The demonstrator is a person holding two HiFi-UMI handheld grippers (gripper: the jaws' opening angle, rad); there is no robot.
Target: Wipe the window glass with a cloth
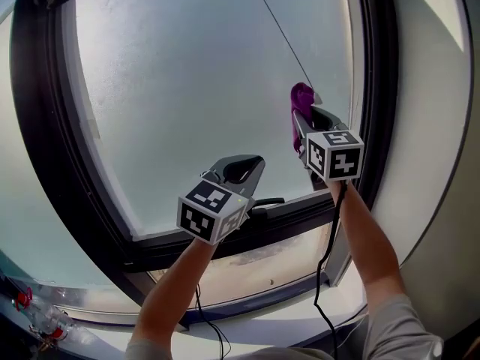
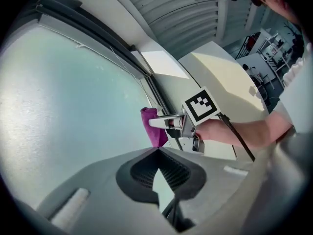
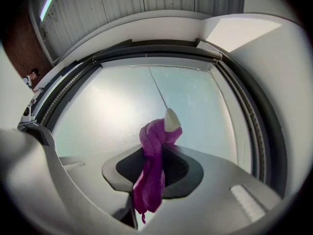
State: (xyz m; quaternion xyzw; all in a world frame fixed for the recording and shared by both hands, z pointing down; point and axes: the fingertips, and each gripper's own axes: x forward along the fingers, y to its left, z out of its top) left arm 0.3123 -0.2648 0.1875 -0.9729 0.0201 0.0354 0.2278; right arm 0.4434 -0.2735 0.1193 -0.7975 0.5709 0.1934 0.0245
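While the wiping step is being judged as barely begun, the nearest thing is being noted first: the pale ledge [image 1: 262, 315] below the window. Just beyond it, the left gripper [image 1: 241, 169] is being held low, close above the bottom rail of the dark frame [image 1: 45, 126]. Its jaws are pressed together on nothing, so it is being left idle and is not touching the cloth.

Further up and to the right, the right gripper [image 1: 310, 115] is being clenched on the purple cloth [image 1: 299, 105]. The cloth is being gripped in a bunch, with its loose end hanging down past the jaws. It is being held at the right side of the window glass [image 1: 202, 88], near the right upright of the frame. Whether it is being pressed onto the pane or only brought up to it cannot be told.

A thin dark line [image 1: 277, 25] is being seen running down the glass to the cloth. Cord or crack cannot be told.

For a good wipe, it is being judged that the bunched end should be pushed flat onto the glass, so that fabric and not the hard jaw tips is meeting it. Overlapping passes should then be worked leftward across the hazy pane. Two risks are being flagged: little glass is being covered per pass by so narrow a wad, and the dark line may be snagged.
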